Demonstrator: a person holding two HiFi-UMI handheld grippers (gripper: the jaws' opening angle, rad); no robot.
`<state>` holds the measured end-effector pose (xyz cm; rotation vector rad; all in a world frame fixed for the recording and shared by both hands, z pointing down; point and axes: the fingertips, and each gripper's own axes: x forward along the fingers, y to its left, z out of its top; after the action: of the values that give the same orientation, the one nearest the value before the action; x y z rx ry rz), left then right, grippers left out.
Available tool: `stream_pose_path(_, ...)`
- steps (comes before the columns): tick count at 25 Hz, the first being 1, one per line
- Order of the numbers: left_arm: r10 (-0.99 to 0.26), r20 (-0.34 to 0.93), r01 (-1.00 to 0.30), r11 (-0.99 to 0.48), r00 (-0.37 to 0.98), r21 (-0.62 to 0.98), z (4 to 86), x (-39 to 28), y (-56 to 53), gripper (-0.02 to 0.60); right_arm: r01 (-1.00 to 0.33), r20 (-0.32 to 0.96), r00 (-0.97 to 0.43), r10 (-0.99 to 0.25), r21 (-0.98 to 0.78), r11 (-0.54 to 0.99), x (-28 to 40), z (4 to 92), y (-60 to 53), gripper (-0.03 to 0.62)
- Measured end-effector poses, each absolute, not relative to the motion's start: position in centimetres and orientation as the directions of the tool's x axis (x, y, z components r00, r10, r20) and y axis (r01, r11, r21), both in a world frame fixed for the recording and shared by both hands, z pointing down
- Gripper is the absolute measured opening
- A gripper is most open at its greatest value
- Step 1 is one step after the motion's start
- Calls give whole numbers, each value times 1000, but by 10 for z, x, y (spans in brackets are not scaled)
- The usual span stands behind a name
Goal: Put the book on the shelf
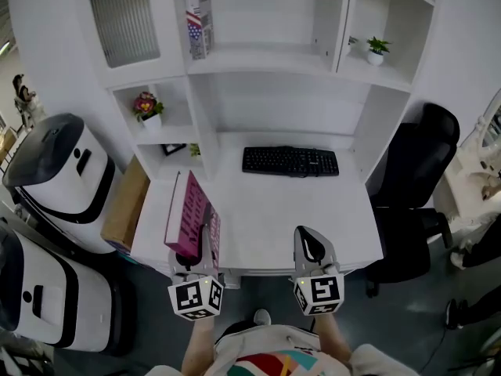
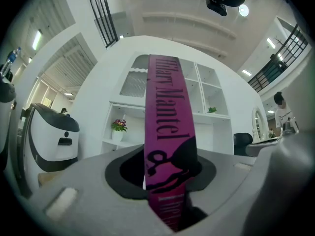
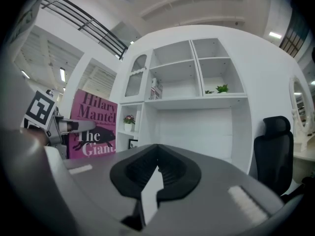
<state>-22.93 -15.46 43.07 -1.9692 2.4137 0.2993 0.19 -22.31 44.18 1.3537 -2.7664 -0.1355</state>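
Observation:
A magenta book [image 1: 188, 212] stands on edge above the left front of the white desk [image 1: 313, 210], held off its surface. My left gripper [image 1: 205, 240] is shut on the book's lower end. In the left gripper view the book's spine [image 2: 167, 127] rises straight up from between the left gripper's [image 2: 165, 173] black pads. My right gripper [image 1: 311, 243] hovers at the desk's front edge, shut with nothing in it [image 3: 156, 168]. From the right gripper view the book's cover [image 3: 93, 127] shows at the left. The white shelf unit [image 1: 266, 61] rises behind the desk.
A black keyboard [image 1: 290, 161] lies at the back of the desk. Upright books [image 1: 198, 18] stand on the upper shelf, with a small plant [image 1: 377, 50] at right and flowers [image 1: 147, 106] at left. A black chair [image 1: 419, 171] is at right; white machines [image 1: 59, 178] and a cardboard box [image 1: 125, 206] at left.

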Motion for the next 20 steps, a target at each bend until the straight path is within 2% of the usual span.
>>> stream_pose_path(20,-972,-85,-970,205,-217,131,438,-229,-176,138,-760,34,-645,-763,79,646,-13,452,-248,2)
